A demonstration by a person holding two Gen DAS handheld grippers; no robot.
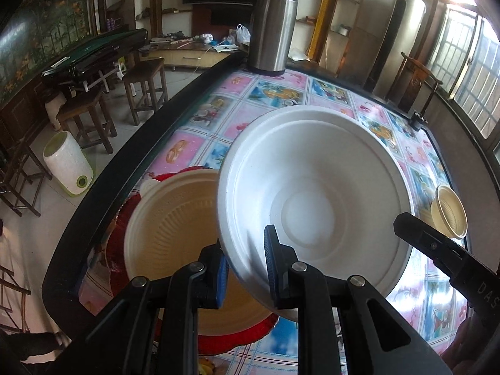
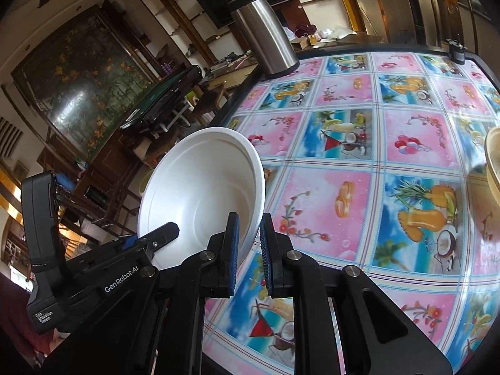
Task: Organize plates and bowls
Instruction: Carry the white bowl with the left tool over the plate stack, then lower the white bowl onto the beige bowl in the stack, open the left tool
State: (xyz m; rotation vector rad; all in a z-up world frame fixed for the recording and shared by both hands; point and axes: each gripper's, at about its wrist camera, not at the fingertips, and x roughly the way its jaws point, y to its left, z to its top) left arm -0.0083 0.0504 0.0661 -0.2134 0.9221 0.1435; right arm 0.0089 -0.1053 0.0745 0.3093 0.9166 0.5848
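Observation:
A large white foam bowl [image 1: 312, 203] hangs tilted above the table, held by both grippers at its rim. My left gripper [image 1: 247, 250] is shut on the near rim, one pad inside and one outside. My right gripper [image 2: 250, 228] is shut on the white bowl [image 2: 203, 187] at its right edge. In the left wrist view one of the right gripper's black fingers [image 1: 437, 247] shows at that edge. Just left of the white bowl and lower, a cream ribbed bowl [image 1: 168, 225] rests on a red plate [image 1: 122, 250]. A small cream bowl [image 1: 450, 215] stands far right.
A steel thermos [image 1: 272, 31] stands at the far edge of the table with the patterned cloth [image 2: 359, 156]. Stacked cream bowls [image 2: 493, 156] sit at the right edge. Wooden stools [image 1: 143, 84] and a white bin [image 1: 68, 162] stand on the floor to the left.

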